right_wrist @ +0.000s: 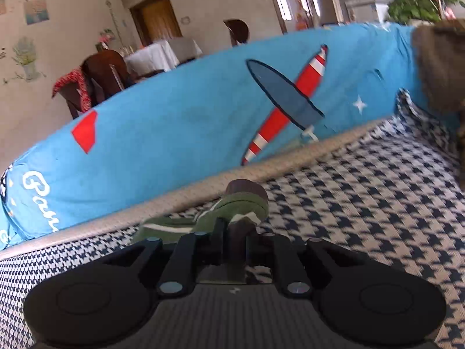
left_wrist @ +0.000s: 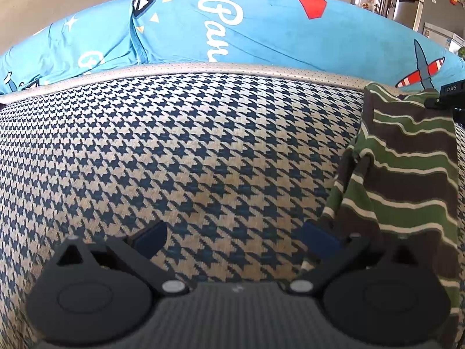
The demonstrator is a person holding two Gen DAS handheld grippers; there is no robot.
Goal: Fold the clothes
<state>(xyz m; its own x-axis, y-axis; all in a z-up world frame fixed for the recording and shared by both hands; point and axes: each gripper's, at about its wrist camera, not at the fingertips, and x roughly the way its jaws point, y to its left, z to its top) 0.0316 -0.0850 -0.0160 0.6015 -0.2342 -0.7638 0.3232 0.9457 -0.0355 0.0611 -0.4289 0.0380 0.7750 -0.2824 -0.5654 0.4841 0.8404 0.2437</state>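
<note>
**Striped garment lifted over the houndstooth sofa seat**

Striped garment (left_wrist: 407, 168), green and brown with thin cream lines, hanging in loose folds above the houndstooth seat (left_wrist: 189, 151), toward the seat's right part in the left wrist view. Top corner of the garment bunched and pinched in the right hand-held gripper (right_wrist: 237, 244), fingers pressed together on the cloth, a roll of fabric (right_wrist: 247, 200) poking out past the tips. Same gripper's black body seen at the garment's upper right corner in the left wrist view. Left hand-held gripper (left_wrist: 232, 238) spread wide, blue pads (left_wrist: 151, 237) apart, nothing between them, low over the seat just left of the garment's hanging edge. Behind the seat, a blue printed cover (right_wrist: 174, 122) draped over the sofa back, with a red-and-white plane figure (right_wrist: 290, 104). Beyond the sofa back, a dark wooden chair (right_wrist: 101, 72) and a white-clothed desk (right_wrist: 157, 55).
</note>
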